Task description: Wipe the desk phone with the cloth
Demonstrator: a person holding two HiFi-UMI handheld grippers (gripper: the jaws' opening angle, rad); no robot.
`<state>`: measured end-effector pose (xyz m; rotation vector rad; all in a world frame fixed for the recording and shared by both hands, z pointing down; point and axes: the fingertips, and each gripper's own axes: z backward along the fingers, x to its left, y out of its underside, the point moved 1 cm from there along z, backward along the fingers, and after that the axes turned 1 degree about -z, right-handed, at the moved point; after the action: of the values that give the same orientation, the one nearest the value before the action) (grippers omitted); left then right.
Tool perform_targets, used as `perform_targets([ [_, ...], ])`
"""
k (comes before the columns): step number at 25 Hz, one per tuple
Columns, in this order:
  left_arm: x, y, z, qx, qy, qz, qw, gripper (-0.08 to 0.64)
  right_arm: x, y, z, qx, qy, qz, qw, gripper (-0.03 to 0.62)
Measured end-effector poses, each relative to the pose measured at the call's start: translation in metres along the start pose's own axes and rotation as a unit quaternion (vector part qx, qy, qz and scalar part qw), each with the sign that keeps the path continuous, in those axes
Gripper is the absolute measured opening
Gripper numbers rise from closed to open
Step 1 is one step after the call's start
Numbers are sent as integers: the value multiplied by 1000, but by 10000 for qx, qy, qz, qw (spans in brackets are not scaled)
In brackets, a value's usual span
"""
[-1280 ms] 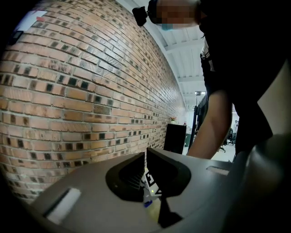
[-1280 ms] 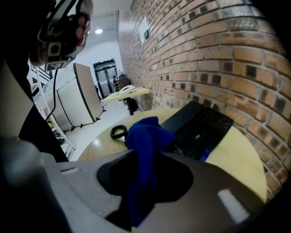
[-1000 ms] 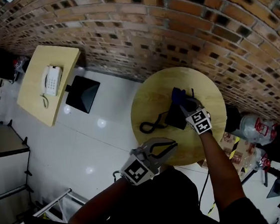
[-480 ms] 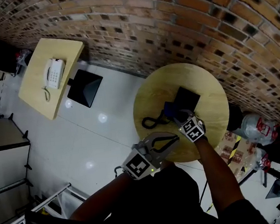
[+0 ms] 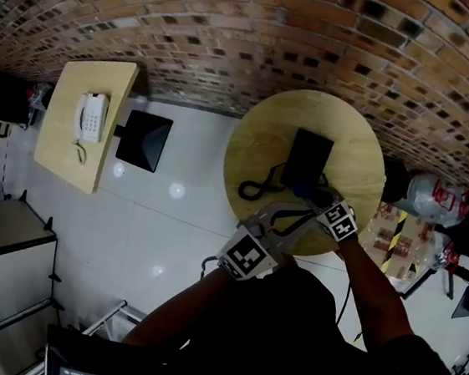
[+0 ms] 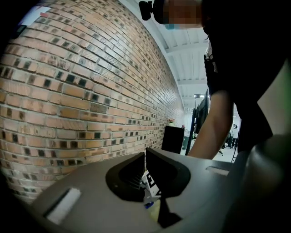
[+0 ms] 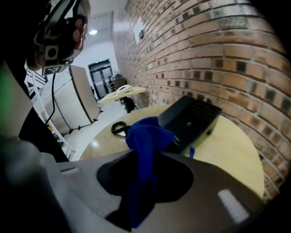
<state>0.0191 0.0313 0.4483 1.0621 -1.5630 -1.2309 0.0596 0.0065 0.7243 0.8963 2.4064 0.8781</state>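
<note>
A black desk phone [image 5: 308,157] lies on the round wooden table [image 5: 351,140], with its coiled cord [image 5: 253,191] trailing to the left. My right gripper [image 5: 314,201] is at the phone's near end, shut on a blue cloth [image 5: 305,189]. In the right gripper view the blue cloth [image 7: 146,136] hangs bunched between the jaws, just short of the phone [image 7: 191,119]. My left gripper [image 5: 293,215] hovers at the table's near edge beside the right one. In the left gripper view the left gripper [image 6: 145,157] faces the brick wall, shut with nothing between its jaws.
A brick wall [image 5: 302,40] curves behind the table. To the far left a second table [image 5: 62,152] carries a white phone [image 5: 91,118], with a black square object [image 5: 143,141] beside it. Plastic bags [image 5: 433,198] sit on the floor at the right.
My right gripper has drawn the cloth from on top of the phone back toward its near end. The left gripper has come closer to the table edge.
</note>
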Motion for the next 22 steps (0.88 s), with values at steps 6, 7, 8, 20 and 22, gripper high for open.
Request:
perform_targets([
  [6, -11, -4, -8, -12, 207, -13, 9998, 5, -86, 32, 62, -124, 1002, -821, 9915, 95],
  [7, -11, -5, -9, -21, 238, 7, 9997, 6, -101, 34, 72, -145, 1154, -908, 9891, 95],
  [8, -11, -6, -11, -21, 268, 25, 9996, 6, -115, 35, 82, -168, 1294, -982, 9866, 95],
  [20, -25, 11, -27, 152, 209, 132, 9996, 5, -164, 91, 77, 431, 1245, -1417, 9811, 97],
  [22, -26, 13, -27, 192, 174, 148, 9996, 5, -155, 101, 67, 664, 1124, -1269, 9833, 97],
])
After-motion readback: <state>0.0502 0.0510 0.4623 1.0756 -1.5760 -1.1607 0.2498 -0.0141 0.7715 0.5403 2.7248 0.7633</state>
